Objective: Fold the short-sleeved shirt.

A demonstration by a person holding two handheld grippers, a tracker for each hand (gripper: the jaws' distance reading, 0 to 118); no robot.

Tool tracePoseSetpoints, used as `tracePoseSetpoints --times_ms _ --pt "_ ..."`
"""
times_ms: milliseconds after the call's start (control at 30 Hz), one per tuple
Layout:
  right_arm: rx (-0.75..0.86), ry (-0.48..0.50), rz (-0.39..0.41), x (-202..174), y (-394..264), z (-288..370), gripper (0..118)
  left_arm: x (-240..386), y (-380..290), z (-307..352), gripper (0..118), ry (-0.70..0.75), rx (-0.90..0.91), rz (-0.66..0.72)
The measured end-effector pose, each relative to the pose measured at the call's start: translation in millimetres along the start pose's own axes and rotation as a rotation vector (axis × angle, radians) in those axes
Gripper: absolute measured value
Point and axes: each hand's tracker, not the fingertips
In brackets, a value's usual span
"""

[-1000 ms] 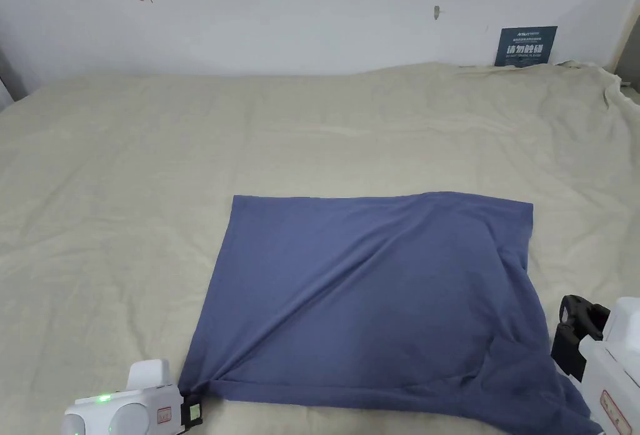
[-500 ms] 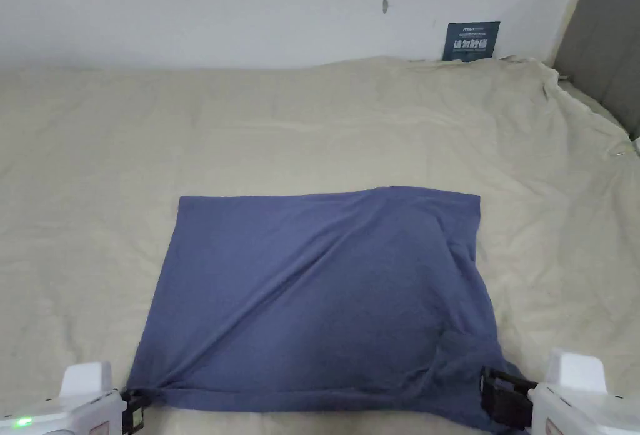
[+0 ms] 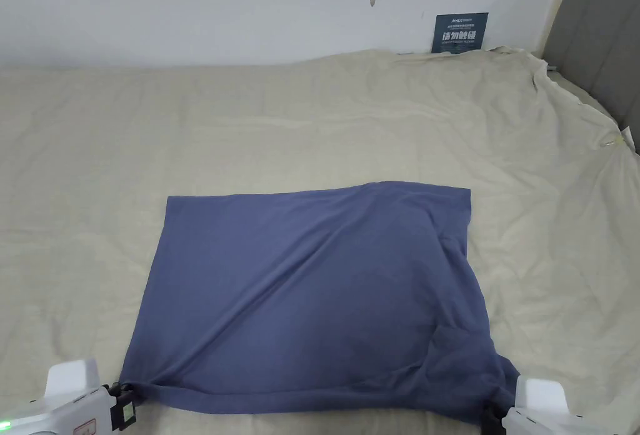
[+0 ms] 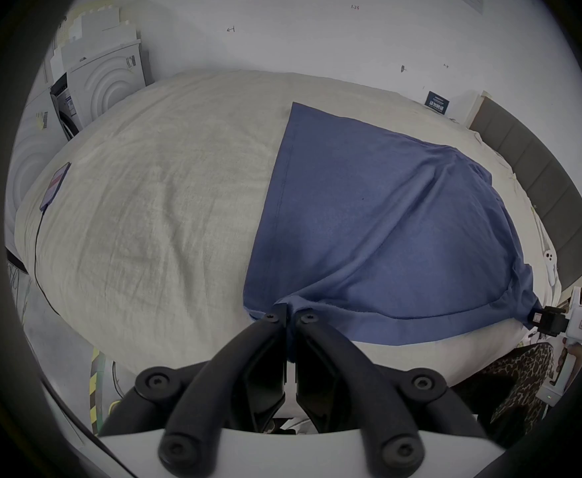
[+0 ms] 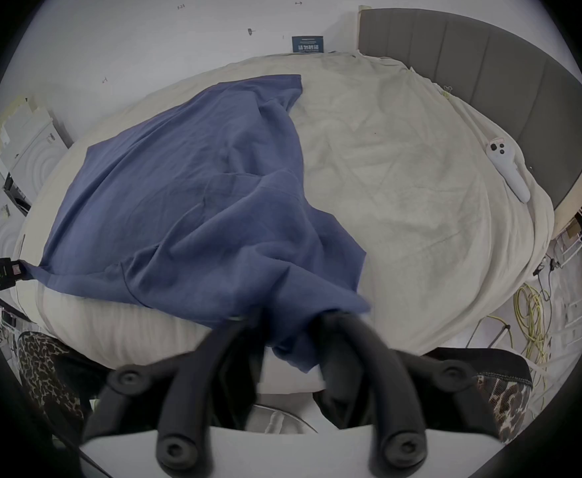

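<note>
The blue shirt (image 3: 312, 292) lies spread on the cream bed cover (image 3: 312, 117), folded to a rough rectangle, its near edge at six o'clock from me; a long crease runs from seven o'clock up toward one o'clock. My left claw (image 4: 289, 316) has its jaws pressed together on the near left corner of the shirt, at seven o'clock in the head view (image 3: 122, 408); my right claw (image 5: 284, 316) sits at five o'clock, with the bunched near right corner hanging between its jaws, though the blur keeps me from telling whether both press on it. A dark sign (image 3: 459, 32) leans on the wall at one o'clock; a grey headboard (image 3: 600, 36) stands at two o'clock.
</note>
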Motion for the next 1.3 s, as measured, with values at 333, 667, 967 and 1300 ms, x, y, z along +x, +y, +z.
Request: tracePoseSetpoints --times_ms 333,667,967,1300 --pt "0.110 0.036 0.037 -2.5 31.4 32.1 2 -14.8 9.2 -2.0 1 -0.020 0.018 0.089" --pt "0.232 0.051 0.091 -8.1 119.2 17.4 2 -19.4 63.4 -7.2 1 -0.038 0.079 0.111" --pt "0.173 0.033 0.097 -16.8 179.2 -38.5 2 -8.1 120.0 -61.6 1 0.002 0.038 0.037" --pt "0.039 -0.020 0.125 -20.0 198.2 -116.1 2 -0.1 139.4 -136.7 1 0.063 -0.102 -0.035"
